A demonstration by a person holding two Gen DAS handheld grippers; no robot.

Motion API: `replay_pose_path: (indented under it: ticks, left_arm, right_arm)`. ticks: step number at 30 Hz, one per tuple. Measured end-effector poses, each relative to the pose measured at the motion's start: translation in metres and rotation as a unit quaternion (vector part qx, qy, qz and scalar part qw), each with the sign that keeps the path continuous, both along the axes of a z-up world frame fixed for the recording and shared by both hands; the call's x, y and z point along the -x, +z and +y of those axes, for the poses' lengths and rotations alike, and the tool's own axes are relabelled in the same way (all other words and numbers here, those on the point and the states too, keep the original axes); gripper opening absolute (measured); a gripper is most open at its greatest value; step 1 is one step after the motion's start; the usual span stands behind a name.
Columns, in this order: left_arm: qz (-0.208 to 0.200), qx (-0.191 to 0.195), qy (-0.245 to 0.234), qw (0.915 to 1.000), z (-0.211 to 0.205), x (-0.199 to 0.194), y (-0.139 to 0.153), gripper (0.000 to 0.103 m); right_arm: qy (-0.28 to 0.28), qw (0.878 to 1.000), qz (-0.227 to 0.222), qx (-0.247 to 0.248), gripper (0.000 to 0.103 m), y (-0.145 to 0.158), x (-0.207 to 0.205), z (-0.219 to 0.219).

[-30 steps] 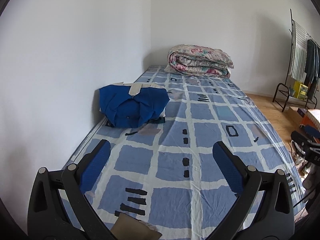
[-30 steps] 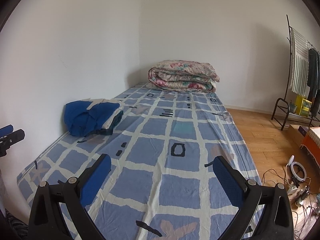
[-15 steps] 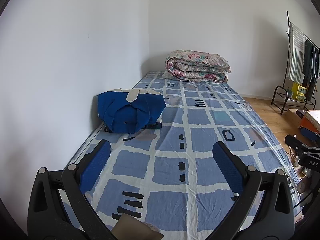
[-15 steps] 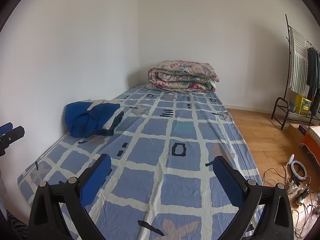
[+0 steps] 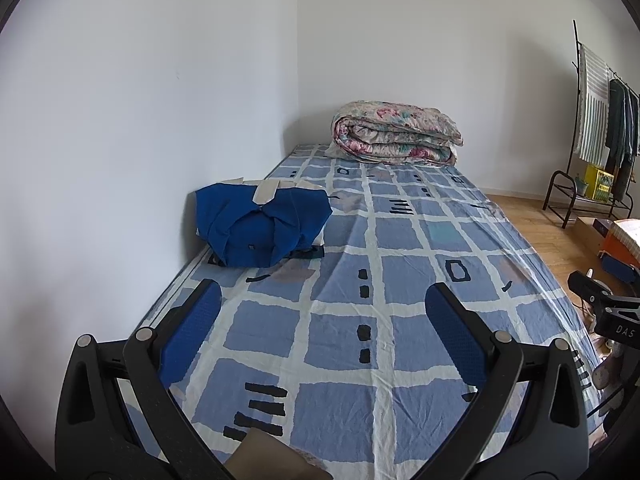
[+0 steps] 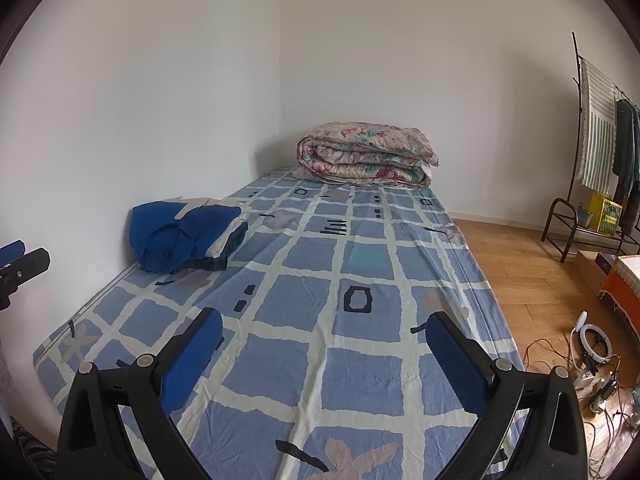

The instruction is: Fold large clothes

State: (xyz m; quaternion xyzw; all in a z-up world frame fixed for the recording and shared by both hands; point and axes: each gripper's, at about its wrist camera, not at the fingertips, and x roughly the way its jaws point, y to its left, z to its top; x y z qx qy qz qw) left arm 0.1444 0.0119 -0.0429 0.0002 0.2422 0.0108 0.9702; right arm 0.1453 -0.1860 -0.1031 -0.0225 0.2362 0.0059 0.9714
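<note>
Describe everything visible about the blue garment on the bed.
The blue garment is a royal-blue, woven-looking shirt with a collar and buttons, folded into a compact bundle. It tops a small stack: beige cloth shows behind and under it, dark fabric at the bottom. It rests on the checked bedsheet beside the white wall. Neither gripper touches it.

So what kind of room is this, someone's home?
Most likely a bedroom in a home. A bed with a blue checked sheet stands in the corner, a folded floral quilt at its far end, and a clothes rack with hanging garments on the wooden floor.
</note>
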Motion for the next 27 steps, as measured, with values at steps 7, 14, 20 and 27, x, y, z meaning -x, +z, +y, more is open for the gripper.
replay_pose_path:
  ticks: [7,14,20,27]
  left_arm:
    - [0.001,-0.001,-0.001,1.0,0.0,-0.001,0.0,0.103]
    - [0.0,0.0,0.0,1.0,0.001,0.0,0.0,0.103]
    - [0.0,0.0,0.0,1.0,0.001,-0.001,0.0,0.103]
    - [0.0,0.0,-0.001,1.0,0.002,-0.002,0.0,0.103]
  right_arm:
    - [-0.002,1.0,0.001,0.0,0.103,0.0,-0.001,-0.004]
    - [-0.005,1.0,0.003,-0.005,0.103,-0.001,-0.002,-0.009]
    - [-0.007,1.0,0.005,-0.006,0.103,-0.002,-0.001,-0.01]
    - [-0.009,1.0,0.005,-0.01,0.103,-0.004,-0.002,-0.012]
